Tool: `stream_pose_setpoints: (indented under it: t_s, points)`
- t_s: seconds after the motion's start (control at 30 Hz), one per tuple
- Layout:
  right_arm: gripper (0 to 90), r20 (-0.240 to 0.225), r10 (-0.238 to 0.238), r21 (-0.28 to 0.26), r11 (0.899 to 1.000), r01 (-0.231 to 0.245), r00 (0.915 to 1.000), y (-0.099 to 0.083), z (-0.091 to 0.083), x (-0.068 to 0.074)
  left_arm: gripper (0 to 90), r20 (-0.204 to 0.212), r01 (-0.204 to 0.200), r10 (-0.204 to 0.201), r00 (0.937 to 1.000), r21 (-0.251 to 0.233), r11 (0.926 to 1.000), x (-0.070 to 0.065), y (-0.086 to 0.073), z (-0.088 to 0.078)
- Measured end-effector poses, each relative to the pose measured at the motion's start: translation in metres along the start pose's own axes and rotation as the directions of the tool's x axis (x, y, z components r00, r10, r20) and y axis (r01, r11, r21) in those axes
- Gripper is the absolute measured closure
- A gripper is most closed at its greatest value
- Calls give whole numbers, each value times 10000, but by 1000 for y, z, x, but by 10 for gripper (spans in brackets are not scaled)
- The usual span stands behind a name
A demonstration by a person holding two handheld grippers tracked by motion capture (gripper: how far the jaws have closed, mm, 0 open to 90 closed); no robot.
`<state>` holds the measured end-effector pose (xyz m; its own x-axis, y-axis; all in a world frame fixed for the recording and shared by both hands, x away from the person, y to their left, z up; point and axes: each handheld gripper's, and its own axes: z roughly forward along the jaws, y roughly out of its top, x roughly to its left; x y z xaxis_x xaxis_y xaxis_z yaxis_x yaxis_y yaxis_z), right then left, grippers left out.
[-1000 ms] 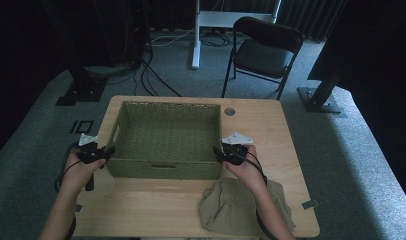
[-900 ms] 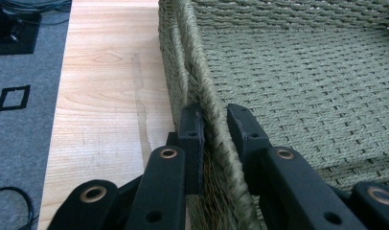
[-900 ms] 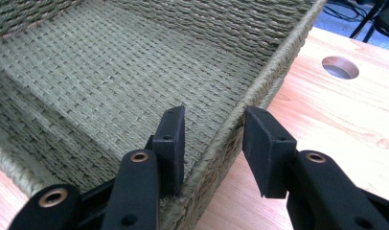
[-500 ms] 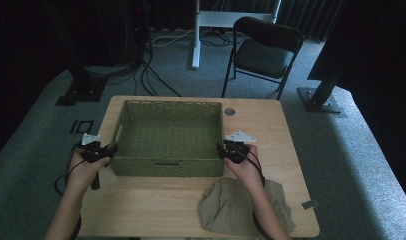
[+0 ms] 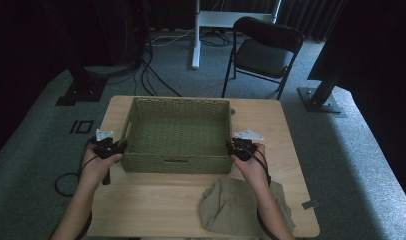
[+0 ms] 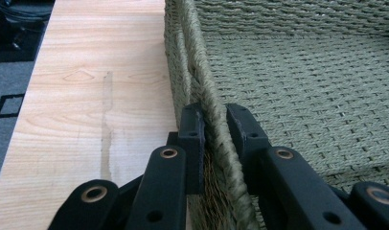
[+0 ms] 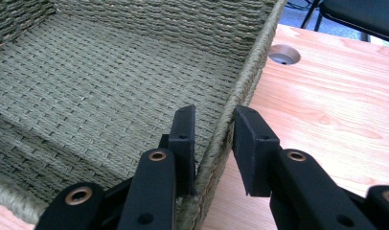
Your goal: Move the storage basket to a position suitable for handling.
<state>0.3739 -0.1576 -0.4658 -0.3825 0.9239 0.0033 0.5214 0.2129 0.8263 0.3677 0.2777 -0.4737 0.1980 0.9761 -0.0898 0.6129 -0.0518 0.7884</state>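
Right gripper [image 7: 211, 143] straddles basket [image 5: 178, 132] rim; khaki cloth [image 5: 231, 207] lies near.

An olive-green woven rectangular basket [image 5: 178, 135] with a tight braided pattern sits on a pale wood-grain table [image 5: 156, 197] beside crumpled khaki cloth [image 5: 231, 207].

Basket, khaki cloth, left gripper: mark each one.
basket [image 5: 177, 106] high view, far rim.
khaki cloth [image 5: 226, 207] high view, middle of the crumpled fabric.
left gripper [image 6: 214, 125] left gripper view, between its fingertips, clamped on the basket wall.

Grey carpet [image 5: 341, 165], black folding chair [image 5: 263, 52], cables (tangled) [image 5: 151, 80], dim room
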Motion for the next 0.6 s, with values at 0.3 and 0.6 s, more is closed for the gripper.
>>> stream_pose_setpoints:
  t_s: [0.3, 0.6]
  points:
    - [732, 408, 320, -47, 9995, -318, 9987, -1, -2, -18, 785, -96, -309, 310, 9995, 129, 9994, -21, 8, 11]
    - [756, 682, 705, -51, 9975, -703, 9952, -3, -5, -35, 783, -48, -367, 368, 9993, 221, 9991, -41, 13, 19]
